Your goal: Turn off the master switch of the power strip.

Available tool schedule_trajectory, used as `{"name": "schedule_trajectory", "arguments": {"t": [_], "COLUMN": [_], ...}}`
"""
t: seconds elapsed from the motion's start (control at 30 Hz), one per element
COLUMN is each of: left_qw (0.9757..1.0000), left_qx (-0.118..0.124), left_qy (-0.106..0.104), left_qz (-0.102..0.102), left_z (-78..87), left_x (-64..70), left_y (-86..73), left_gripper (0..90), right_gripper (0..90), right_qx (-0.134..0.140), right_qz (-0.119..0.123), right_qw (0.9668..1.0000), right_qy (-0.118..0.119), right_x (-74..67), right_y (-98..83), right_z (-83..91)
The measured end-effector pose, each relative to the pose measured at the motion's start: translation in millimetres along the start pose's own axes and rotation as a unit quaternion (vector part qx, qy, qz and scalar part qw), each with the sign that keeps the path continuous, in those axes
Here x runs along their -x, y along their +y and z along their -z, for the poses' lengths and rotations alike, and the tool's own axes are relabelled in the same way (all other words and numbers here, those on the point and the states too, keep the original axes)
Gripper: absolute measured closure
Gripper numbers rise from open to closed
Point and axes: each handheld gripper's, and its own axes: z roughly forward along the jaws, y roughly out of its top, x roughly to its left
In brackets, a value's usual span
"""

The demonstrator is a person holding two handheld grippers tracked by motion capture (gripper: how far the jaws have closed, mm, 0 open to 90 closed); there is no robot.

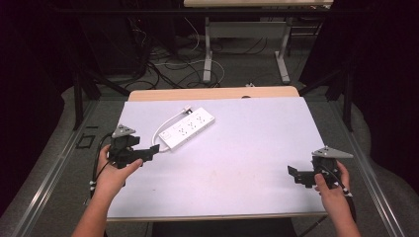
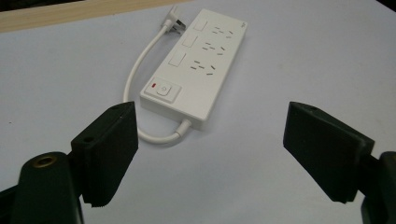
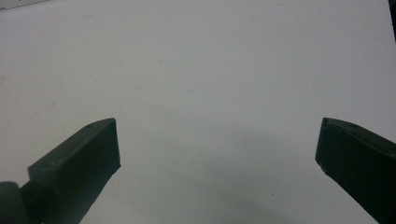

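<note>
1. The white power strip [image 1: 188, 130] lies flat on the pale table [image 1: 247, 168], left of centre and toward the far side, angled so that its switch end points at the near left.
2. From the left gripper view, the rocker switch [image 2: 162, 89] with a small red mark sits at the strip's near end, with three rows of sockets running away beyond it.
3. The white cord [image 2: 137, 79] leaves the strip's near end, loops up along its left side and ends in the plug [image 2: 174, 19], which lies on the table by the far end.
4. Left gripper [image 1: 150, 152]: held in the person's left hand [image 1: 112, 175], its tips just short of the strip's switch end. The jaws are spread wide with nothing between them, and the strip lies ahead of the gap, not touching either pad.
5. Right gripper [image 1: 292, 172]: gripped by the right hand [image 1: 332, 185] near the table's right edge, well apart from the strip. Its jaws are also spread wide over bare tabletop.
</note>
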Motion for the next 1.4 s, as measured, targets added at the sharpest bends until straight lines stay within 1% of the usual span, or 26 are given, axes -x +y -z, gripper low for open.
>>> {"name": "schedule_trajectory", "arguments": {"t": [0.1,0.13,0.17,0.2,0.23,0.27,0.3,0.33,0.37,0.47,0.53,0.57,0.6,0.67,0.7,0.77,0.83,0.87,0.9,0.93,0.97,1.07,1.1,1.23,1.3,1.4], "left_qw": [1.0000,1.0000,0.9999,0.9999,0.9998,0.9996,0.9996,0.9997,0.9996,0.9998,0.9997,0.9997,0.9997,0.9998,0.9999,0.9998,0.9999,0.9998,0.9997,0.9997,0.9998,0.9998,0.9999,0.9999,0.9999,0.9999], "left_qx": [-0.003,-0.004,-0.006,-0.011,-0.014,-0.017,-0.019,-0.014,-0.018,-0.017,-0.016,-0.017,-0.017,-0.012,-0.009,-0.011,-0.004,-0.004,-0.007,-0.004,-0.005,-0.003,-0.001,-0.006,-0.007,-0.011], "left_qy": [0.000,-0.004,-0.008,-0.007,-0.002,0.003,0.004,0.002,0.003,-0.006,-0.004,-0.007,-0.006,-0.006,-0.010,-0.012,-0.015,-0.021,-0.022,-0.022,-0.019,-0.014,-0.013,-0.006,-0.007,-0.002], "left_qz": [-0.004,-0.005,0.000,-0.006,-0.014,-0.022,-0.021,-0.019,-0.023,-0.011,-0.016,-0.015,-0.017,-0.014,-0.009,-0.009,0.000,-0.003,0.000,0.006,0.006,0.011,0.011,0.008,0.005,0.007], "left_z": [-1.7,-2.5,-3.7,-4.5,-5.3,-6.0,-6.7,-8.2,-8.3,-11.4,-12.9,-13.4,-13.9,-15.2,-15.7,-16.0,-17.6,-17.9,-18.1,-18.9,-19.3,-21.2,-21.9,-24.7,-27.0,-30.1], "left_x": [-0.1,-0.5,0.0,-0.4,-0.6,-1.1,-0.9,-0.6,-1.3,-0.5,-1.0,-1.3,-2.0,-2.6,-2.6,-4.2,-5.5,-7.5,-8.1,-8.7,-9.6,-12.1,-12.6,-14.7,-15.9,-16.4], "left_y": [5.5,7.2,8.8,10.7,12.7,14.9,16.9,18.8,21.1,27.2,32.0,34.4,36.4,40.7,42.0,45.3,47.9,49.5,51.1,52.6,54.4,59.4,61.0,68.4,72.0,76.6], "left_gripper": [19.9,20.1,20.2,20.9,22.8,22.8,22.9,23.7,25.1,27.0,27.6,27.6,28.5,28.8,29.4,29.4,29.7,29.7,29.7,29.6,29.3,28.8,28.7,28.6,28.6,30.3], "right_gripper": [0.0,0.0,0.0,0.0,0.0,0.0,0.0,0.0,0.0,0.0,0.0,0.0,0.0,0.0,0.0,0.0,0.0,0.0,0.0,0.0,0.0,0.0,0.0,0.0,0.0,0.0], "right_qx": [0.000,-0.006,0.000,0.002,-0.006,-0.006,-0.006,-0.009,-0.010,-0.014,-0.014,-0.012,-0.007,-0.010,-0.015,-0.019,-0.013,-0.014,-0.014,-0.013,-0.014,-0.016,-0.016,-0.018,-0.019,-0.019], "right_qz": [-0.003,-0.001,-0.001,-0.001,-0.001,-0.001,0.002,0.002,0.005,0.002,0.002,0.002,0.005,0.004,0.001,-0.001,0.000,-0.004,-0.004,-0.006,-0.002,-0.006,-0.001,0.001,-0.002,-0.005], "right_qw": [1.0000,1.0000,1.0000,1.0000,1.0000,1.0000,1.0000,0.9999,0.9999,0.9999,0.9999,0.9999,1.0000,0.9999,0.9998,0.9998,0.9998,0.9998,0.9998,0.9998,0.9998,0.9998,0.9998,0.9997,0.9997,0.9997], "right_qy": [0.000,0.001,-0.001,-0.002,0.005,0.005,0.007,0.006,0.005,0.007,0.007,0.007,0.004,0.008,0.011,0.012,0.015,0.013,0.013,0.012,0.014,0.011,0.013,0.016,0.014,0.016], "right_x": [-0.8,-0.4,-0.4,-0.3,-1.2,-1.2,-1.6,-2.4,-3.0,-4.4,-4.1,-3.7,-2.7,-2.0,-1.6,-1.9,-1.8,-2.7,-2.7,-3.0,-2.1,-3.0,-2.1,-1.8,-2.2,-2.0], "right_y": [-0.1,0.0,-0.3,-0.6,-0.9,-0.9,-1.1,-1.5,-1.8,-2.2,-2.2,-2.1,-2.4,-2.3,-2.8,-2.8,-3.3,-3.3,-3.3,-3.3,-3.5,-3.9,-4.0,-4.9,-5.0,-5.3], "right_z": [0.0,0.8,-0.5,-1.1,-1.6,-1.6,-2.7,-3.5,-4.3,-5.8,-5.7,-5.6,-6.1,-5.4,-5.4,-4.9,-6.0,-6.4,-6.4,-6.6,-6.8,-7.5,-8.0,-9.7,-10.0,-10.6]}}
